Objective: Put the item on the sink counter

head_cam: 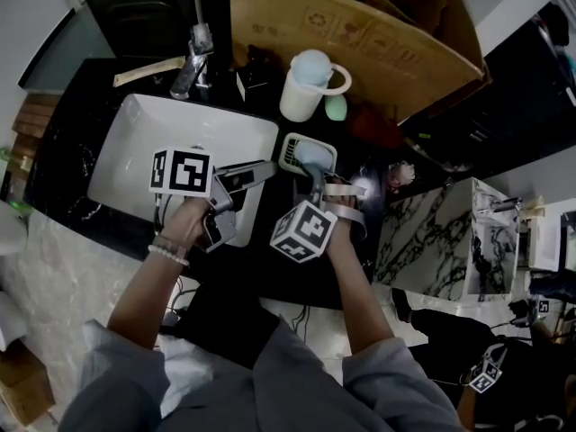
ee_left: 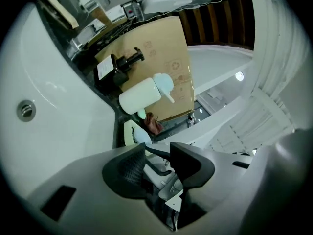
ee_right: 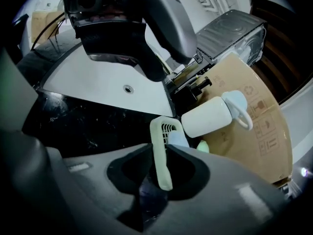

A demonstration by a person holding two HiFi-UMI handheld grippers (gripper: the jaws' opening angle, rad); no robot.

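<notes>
The job looked nearly finished. The soap dish, pale and slotted with a blue soap in it, lay on the black marbled surface just beside the right edge of the white basin and in front of the white mug. It appeared to sit flat on the surface, not hang in the air.

The right gripper had its fingers clenched on the near rim of the dish, one pad against each side of that thin wall. The left gripper hovered over the basin edge with its fingers released and nothing of the task's between them; only parts of the other gripper showed through the gap.

What probably remained was to let the rim go and draw the right gripper back without dragging the dish along.

As for writing, the cardboard box behind the mug carried printed packing symbols, a recycling mark among them, but no words could be read. A black pump bottle bore a white label, too small to make out. No brand was legible anywhere.
</notes>
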